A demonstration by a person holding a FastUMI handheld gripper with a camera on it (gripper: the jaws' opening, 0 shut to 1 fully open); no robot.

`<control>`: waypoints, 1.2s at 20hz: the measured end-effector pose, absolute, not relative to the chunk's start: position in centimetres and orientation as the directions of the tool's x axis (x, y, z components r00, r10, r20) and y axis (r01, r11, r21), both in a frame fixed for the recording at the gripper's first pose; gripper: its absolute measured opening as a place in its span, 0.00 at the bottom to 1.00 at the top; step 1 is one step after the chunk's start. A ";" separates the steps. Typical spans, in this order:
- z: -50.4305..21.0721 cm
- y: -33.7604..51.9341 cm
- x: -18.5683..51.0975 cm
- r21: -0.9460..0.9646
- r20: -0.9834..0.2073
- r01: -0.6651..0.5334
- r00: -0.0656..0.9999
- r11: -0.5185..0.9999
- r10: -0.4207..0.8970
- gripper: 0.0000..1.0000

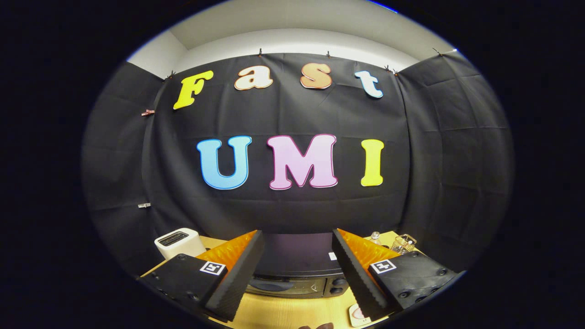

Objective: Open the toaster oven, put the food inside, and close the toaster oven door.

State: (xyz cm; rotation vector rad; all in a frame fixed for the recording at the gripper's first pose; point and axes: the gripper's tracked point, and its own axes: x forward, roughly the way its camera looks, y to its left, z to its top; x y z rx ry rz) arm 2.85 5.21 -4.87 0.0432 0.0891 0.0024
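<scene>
A dark toaster oven [297, 269] stands on the wooden table [292, 313] just beyond my fingers, its door shut with the handle [272, 285] across the top of the glass and two knobs [338, 285] at its right. My gripper [298, 274] is open, held above the table in front of the oven, with nothing between its fingers. A brown bit of food [317, 326] shows below the fingers at the table's near edge, mostly hidden.
A white slot toaster [178, 242] stands at the back left of the table. A small clear bottle [374, 237] and a wire holder [404, 243] stand at the back right. A small white card [357, 316] lies by the right finger.
</scene>
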 end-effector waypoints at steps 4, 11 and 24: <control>-9.6 8.3 4.2 0.063 -0.167 -0.005 0.986 0.998 0.015 0.99; -18.5 10.5 6.1 0.030 -0.338 -0.002 0.941 1.000 0.012 1.00; -24.0 11.6 8.6 0.004 -0.407 0.052 0.912 0.999 -0.045 1.00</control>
